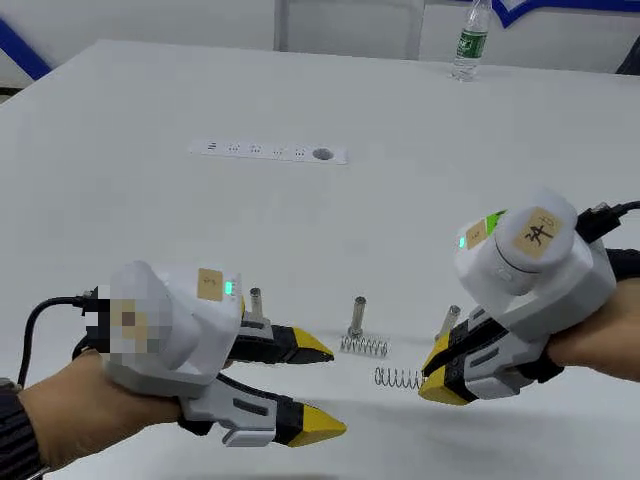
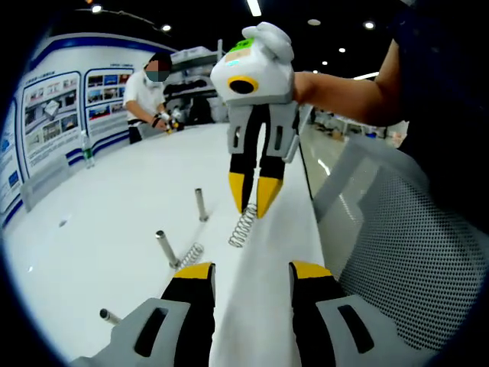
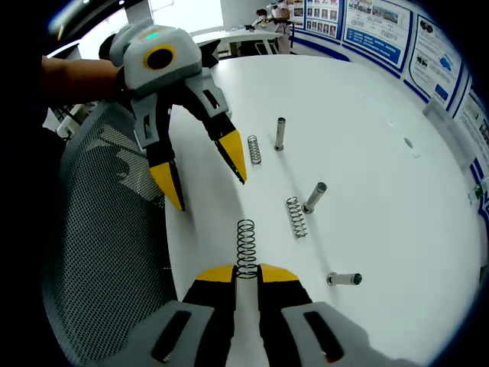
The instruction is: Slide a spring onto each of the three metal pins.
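Observation:
Three short metal pins stand on the white table (image 1: 150, 200): a left pin (image 1: 256, 300), a middle pin (image 1: 357, 317) and a right pin (image 1: 449, 320). One spring (image 1: 363, 346) lies at the foot of the middle pin. My right gripper (image 1: 435, 378) is shut on the end of a second spring (image 1: 398, 378), which points left just over the table; its own view shows this spring (image 3: 245, 246) between the jaws (image 3: 247, 275). A third spring (image 3: 254, 149) lies beside the far pin (image 3: 280, 134). My left gripper (image 1: 322, 388) is open and holds nothing, just left of the springs.
A white power strip (image 1: 268, 151) is set into the table's middle, and a water bottle (image 1: 470, 40) stands at the far edge. A grey mesh chair (image 2: 382, 229) sits close to the table's near edge. A person (image 2: 149, 99) works at another table far behind.

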The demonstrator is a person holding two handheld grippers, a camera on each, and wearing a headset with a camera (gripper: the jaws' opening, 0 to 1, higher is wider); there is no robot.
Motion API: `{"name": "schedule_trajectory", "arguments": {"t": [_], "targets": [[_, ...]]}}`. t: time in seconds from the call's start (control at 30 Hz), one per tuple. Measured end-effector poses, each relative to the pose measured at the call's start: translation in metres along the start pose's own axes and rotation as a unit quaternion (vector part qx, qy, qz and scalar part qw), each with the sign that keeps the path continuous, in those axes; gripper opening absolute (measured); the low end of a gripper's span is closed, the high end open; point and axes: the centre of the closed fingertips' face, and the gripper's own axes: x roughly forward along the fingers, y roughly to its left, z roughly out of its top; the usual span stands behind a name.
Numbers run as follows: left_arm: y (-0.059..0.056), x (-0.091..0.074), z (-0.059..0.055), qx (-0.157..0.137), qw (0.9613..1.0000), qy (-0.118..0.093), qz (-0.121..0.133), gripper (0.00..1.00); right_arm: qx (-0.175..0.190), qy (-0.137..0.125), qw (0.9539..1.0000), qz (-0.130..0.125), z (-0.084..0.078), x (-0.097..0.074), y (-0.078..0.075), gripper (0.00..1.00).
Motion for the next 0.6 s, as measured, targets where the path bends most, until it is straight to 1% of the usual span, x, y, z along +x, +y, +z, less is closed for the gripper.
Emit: {"name": "schedule_trajectory", "arguments": {"t": [0.17,0.3,0.4,0.5,0.6], "targets": [[0.004,0.01,0.001,0.018,0.9998,0.011,0.003,0.33,-0.009,0.004,0.9999,0.006,0.005,0.0,0.003,0.12],[0.005,0.016,0.003,0.027,0.9996,0.013,0.003,0.28,-0.015,0.007,0.9998,0.008,0.008,0.0,0.004,0.12],[0.002,0.021,0.005,0.03,0.9995,0.011,0.0,0.26,-0.018,0.01,0.9997,0.012,0.01,0.0,0.006,0.12],[0.001,0.024,0.003,0.038,0.9992,0.014,0.004,0.24,-0.019,0.014,0.9996,0.016,0.009,0.001,0.008,0.12],[-0.001,0.025,0.002,0.04,0.9991,0.013,0.004,0.19,-0.02,0.015,0.9995,0.019,0.01,0.003,0.011,0.12]]}}
